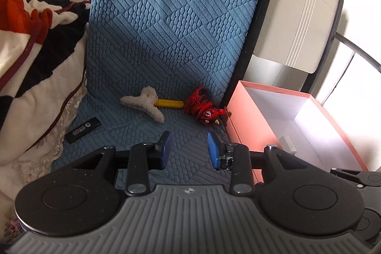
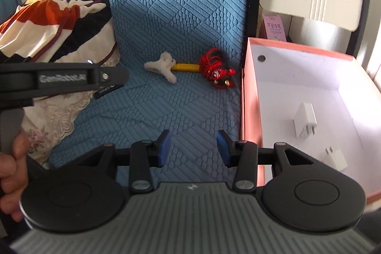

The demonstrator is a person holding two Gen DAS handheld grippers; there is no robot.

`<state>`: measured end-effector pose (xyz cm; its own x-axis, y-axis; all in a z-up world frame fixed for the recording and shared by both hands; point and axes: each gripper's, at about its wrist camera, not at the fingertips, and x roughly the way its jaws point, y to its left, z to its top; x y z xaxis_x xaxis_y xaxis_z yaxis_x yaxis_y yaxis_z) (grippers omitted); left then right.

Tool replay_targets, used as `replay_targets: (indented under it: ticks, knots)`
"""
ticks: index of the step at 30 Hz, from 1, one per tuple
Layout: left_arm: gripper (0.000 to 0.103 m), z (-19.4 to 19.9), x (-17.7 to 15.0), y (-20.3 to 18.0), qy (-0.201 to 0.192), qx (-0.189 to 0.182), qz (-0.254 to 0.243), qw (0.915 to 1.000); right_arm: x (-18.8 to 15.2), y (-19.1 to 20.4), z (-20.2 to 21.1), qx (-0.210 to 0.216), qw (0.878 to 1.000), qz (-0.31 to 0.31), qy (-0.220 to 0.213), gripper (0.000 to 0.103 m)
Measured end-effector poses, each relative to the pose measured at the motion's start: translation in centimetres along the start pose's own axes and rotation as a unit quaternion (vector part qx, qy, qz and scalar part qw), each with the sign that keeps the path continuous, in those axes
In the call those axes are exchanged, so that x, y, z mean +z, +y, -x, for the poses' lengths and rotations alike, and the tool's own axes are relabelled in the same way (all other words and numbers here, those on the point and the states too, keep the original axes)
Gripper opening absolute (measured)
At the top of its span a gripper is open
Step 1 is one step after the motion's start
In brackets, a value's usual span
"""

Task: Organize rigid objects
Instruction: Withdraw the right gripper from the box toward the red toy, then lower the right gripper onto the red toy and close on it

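Left gripper [image 1: 189,149] and right gripper [image 2: 193,148]: fingers apart, gripping nothing, over blue mat [image 1: 166,39]. At twelve o'clock: fluffy white clip [image 1: 145,102], yellow stick [image 1: 169,103], red charm [image 1: 201,106]. At three o'clock: pink box [image 2: 250,111] (two white chargers [image 2: 305,120] inside). At ten o'clock: black lighter [image 1: 82,129].

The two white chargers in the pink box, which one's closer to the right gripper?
The smaller charger near the bottom edge, just beyond the right gripper; the larger charger lies farther up the box floor.
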<state>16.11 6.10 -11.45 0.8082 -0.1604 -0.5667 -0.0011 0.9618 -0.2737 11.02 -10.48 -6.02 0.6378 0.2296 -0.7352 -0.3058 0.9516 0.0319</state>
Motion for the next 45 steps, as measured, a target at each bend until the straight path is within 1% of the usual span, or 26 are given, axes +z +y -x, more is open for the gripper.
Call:
replay_targets:
  ticks: [3,5,8,11,15,16,17,19,26,29,32,36,41,44,45]
  knots:
    - [0.039,-1.7,0.4,1.0,0.007,-0.012,0.013,0.9998,0.7,-0.2,-0.9,-0.003,1.000,0.005,-0.004,0.046]
    - [0.039,-3.0,0.3,1.8,0.006,-0.018,0.011,0.9998,1.2,-0.3,-1.5,-0.004,1.000,0.009,-0.008,0.046]
    - [0.039,-5.0,0.3,3.2,0.014,-0.014,0.016,0.9997,1.9,-0.3,-2.6,0.000,1.000,0.013,-0.006,0.046]
    - [0.039,-6.6,0.4,5.1,0.027,-0.004,0.039,0.9989,2.9,-0.1,-3.8,-0.002,1.000,0.021,-0.007,0.046]
    - [0.039,-8.0,1.2,7.2,0.031,-0.001,0.067,0.9973,4.1,0.0,-5.6,-0.006,0.999,0.037,-0.012,0.046]
    - [0.040,-8.3,1.4,7.6,0.032,-0.001,0.072,0.9968,4.4,0.1,-6.1,-0.006,0.999,0.041,-0.011,0.046]
    - [0.044,-8.8,1.6,8.0,0.036,0.000,0.077,0.9964,4.7,0.1,-6.6,-0.005,0.999,0.044,-0.010,0.046]
    - [0.048,-9.6,1.9,8.6,0.043,0.006,0.083,0.9956,5.2,0.2,-7.5,-0.002,0.999,0.052,-0.009,0.046]
    - [0.048,-12.7,3.0,9.5,0.067,0.006,0.094,0.9933,7.2,1.1,-10.3,0.010,0.997,0.077,-0.012,0.046]
    - [0.048,-13.6,3.5,10.0,0.075,-0.002,0.103,0.9918,8.0,1.1,-11.8,0.006,0.996,0.087,-0.010,0.046]
    - [0.048,-14.8,4.0,10.5,0.085,0.003,0.106,0.9907,8.7,0.8,-13.0,0.004,0.996,0.093,-0.008,0.046]
    - [0.048,-16.3,4.7,11.7,0.097,-0.003,0.130,0.9867,9.4,0.4,-14.5,0.002,0.995,0.102,-0.003,0.046]
    - [0.048,-18.0,5.6,12.8,0.106,-0.005,0.146,0.9836,9.7,-0.1,-16.4,-0.005,0.994,0.104,0.021,0.046]
    - [0.048,-18.8,5.8,13.5,0.110,-0.008,0.159,0.9810,9.8,-0.5,-17.1,-0.008,0.994,0.103,0.024,0.046]
    - [0.048,-19.1,5.8,13.7,0.112,-0.012,0.168,0.9794,9.9,-0.5,-17.3,-0.010,0.994,0.106,0.022,0.048]
